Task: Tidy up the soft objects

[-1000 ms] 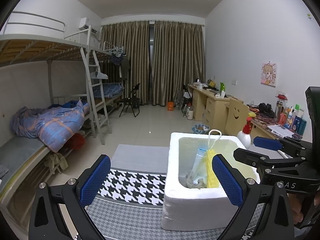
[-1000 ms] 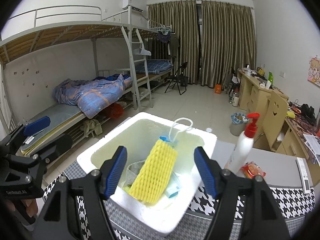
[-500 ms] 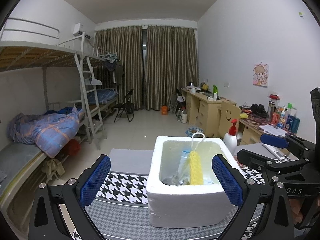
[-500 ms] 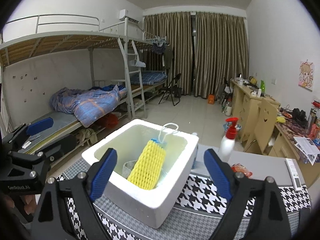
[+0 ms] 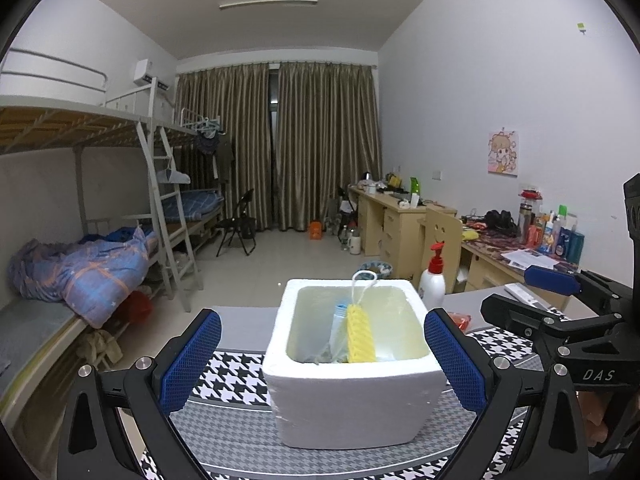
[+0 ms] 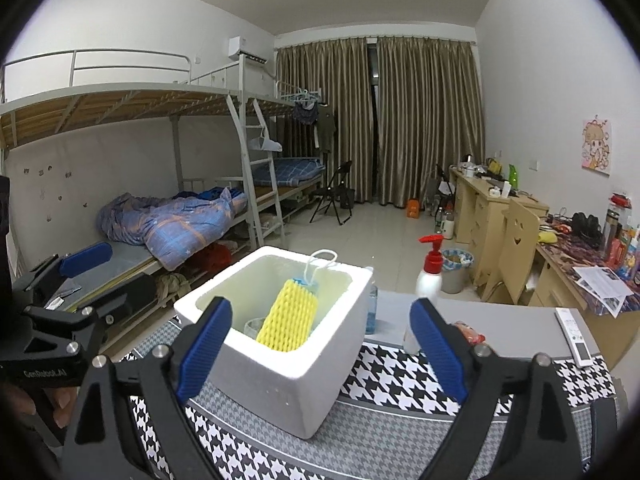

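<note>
Progress toward sorting the soft items, as I am reading it from each camera. Left wrist view: I am holding the left gripper [image 5: 322, 354] spread wide and empty, short of the white foam box [image 5: 352, 404] on the houndstooth mat [image 5: 228, 376]; the yellow foam sleeve [image 5: 361, 334] is leaning upright inside the box among other soft packaging, too jumbled to name. Right wrist view: I am holding the right gripper [image 6: 322, 350] likewise spread and empty; a small red packet [image 6: 468, 330] is lying outside the box near the pump bottle [image 6: 429, 276]. I am judging the sorting largely done, the packet possibly remaining.
</note>
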The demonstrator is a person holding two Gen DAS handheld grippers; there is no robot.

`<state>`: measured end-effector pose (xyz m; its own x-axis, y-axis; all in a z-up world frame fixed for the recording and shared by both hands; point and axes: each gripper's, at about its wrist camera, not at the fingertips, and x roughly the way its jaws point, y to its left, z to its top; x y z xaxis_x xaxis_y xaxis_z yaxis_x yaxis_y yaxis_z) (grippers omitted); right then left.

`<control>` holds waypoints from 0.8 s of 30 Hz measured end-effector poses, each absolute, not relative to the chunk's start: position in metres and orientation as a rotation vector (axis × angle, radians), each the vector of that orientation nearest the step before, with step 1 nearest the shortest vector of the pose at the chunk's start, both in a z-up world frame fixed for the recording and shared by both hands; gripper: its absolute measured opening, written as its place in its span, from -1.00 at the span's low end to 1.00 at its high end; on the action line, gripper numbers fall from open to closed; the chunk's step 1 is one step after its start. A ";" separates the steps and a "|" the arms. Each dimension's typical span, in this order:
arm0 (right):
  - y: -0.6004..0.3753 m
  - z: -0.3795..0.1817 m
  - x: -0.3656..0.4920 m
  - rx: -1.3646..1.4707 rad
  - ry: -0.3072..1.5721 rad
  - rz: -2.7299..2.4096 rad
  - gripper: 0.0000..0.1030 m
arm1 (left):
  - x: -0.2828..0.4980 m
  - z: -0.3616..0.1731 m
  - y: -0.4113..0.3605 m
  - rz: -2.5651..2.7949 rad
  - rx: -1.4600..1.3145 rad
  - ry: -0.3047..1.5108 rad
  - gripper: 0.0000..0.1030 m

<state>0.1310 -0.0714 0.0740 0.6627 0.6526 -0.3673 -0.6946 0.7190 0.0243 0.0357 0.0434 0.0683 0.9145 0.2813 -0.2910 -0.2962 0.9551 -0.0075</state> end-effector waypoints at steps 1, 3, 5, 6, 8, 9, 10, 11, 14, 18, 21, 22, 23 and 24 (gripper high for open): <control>-0.074 0.074 0.130 -0.122 0.364 0.762 0.81 | 0.034 0.068 0.042 0.296 -0.050 0.290 0.98; -0.077 0.074 0.127 -0.118 0.358 0.760 0.81 | 0.031 0.069 0.038 0.293 -0.048 0.284 0.98; -0.081 0.074 0.123 -0.116 0.351 0.753 0.81 | 0.029 0.069 0.035 0.293 -0.047 0.279 0.98; -0.083 0.073 0.122 -0.115 0.347 0.750 0.81 | 0.027 0.069 0.034 0.293 -0.046 0.276 0.98; -0.088 0.073 0.120 -0.110 0.342 0.745 0.81 | 0.024 0.070 0.030 0.293 -0.045 0.270 0.98; -0.089 0.073 0.120 -0.108 0.340 0.744 0.81 | 0.023 0.070 0.029 0.294 -0.044 0.270 0.98; -0.091 0.072 0.118 -0.107 0.338 0.742 0.82 | 0.023 0.071 0.029 0.295 -0.042 0.269 0.98; -0.093 0.071 0.116 -0.107 0.337 0.741 0.82 | 0.022 0.071 0.028 0.295 -0.039 0.268 0.98; -0.096 0.070 0.113 -0.105 0.331 0.737 0.82 | 0.019 0.071 0.025 0.292 -0.038 0.268 0.98; -0.102 0.069 0.107 -0.101 0.322 0.732 0.82 | 0.016 0.071 0.021 0.296 -0.041 0.261 0.98; -0.106 0.067 0.104 -0.100 0.313 0.731 0.82 | 0.014 0.072 0.018 0.298 -0.046 0.258 0.98; -0.108 0.067 0.103 -0.098 0.310 0.731 0.82 | 0.013 0.072 0.017 0.299 -0.048 0.254 0.98; -0.109 0.067 0.102 -0.095 0.308 0.732 0.82 | 0.012 0.072 0.016 0.301 -0.049 0.249 0.98; -0.111 0.067 0.101 -0.092 0.306 0.733 0.82 | 0.012 0.071 0.015 0.301 -0.048 0.247 0.98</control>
<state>0.1014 -0.1107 0.0667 0.7008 0.6443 -0.3062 -0.6711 0.7410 0.0234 0.0116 0.0145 0.0714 0.9252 0.2877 -0.2474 -0.2993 0.9541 -0.0097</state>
